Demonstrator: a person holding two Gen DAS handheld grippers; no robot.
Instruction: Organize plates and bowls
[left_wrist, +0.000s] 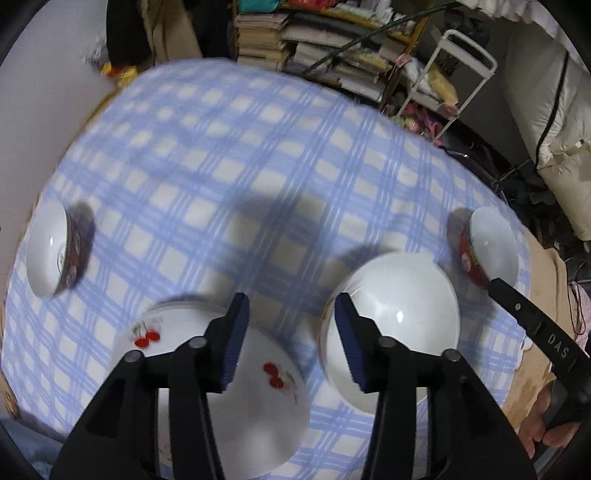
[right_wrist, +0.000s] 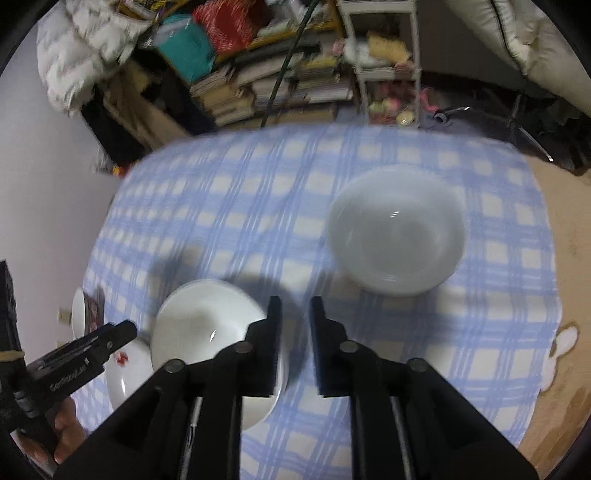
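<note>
The counter (left_wrist: 258, 155), covered in a blue-and-white checked cloth (right_wrist: 258, 206), is the largest thing in both views, and all the crockery stands on it. Beyond its far edge are stacked books (left_wrist: 325, 48) and a white wire rack (left_wrist: 454, 74).

In the left wrist view a white plate with red cherry prints (left_wrist: 258, 391) lies at the near edge, under the left finger of the left tool (left_wrist: 291, 343). Just beside it, to the right, stands a plain white bowl (left_wrist: 402, 325), partly behind the tool's right finger. A smaller red-sided bowl (left_wrist: 487, 247) stands near the right edge of the counter, close to the white bowl but apart from it. Another patterned bowl (left_wrist: 55, 251) stands at the left edge, well apart from the others.

The left tool is released: its blue-padded fingers stand apart above the cloth between the plate and the white bowl, with nothing between them.

In the right wrist view the right tool (right_wrist: 295, 347) is also released, its jaws a narrow gap apart over bare cloth. Its left finger crosses in front of the white bowl (right_wrist: 207, 332) without gripping it. The second bowl (right_wrist: 395, 229) here shows its white inside, further toward the far right of the counter.

Each view catches the other tool at its lower edge, held in a hand (left_wrist: 543, 424).
</note>
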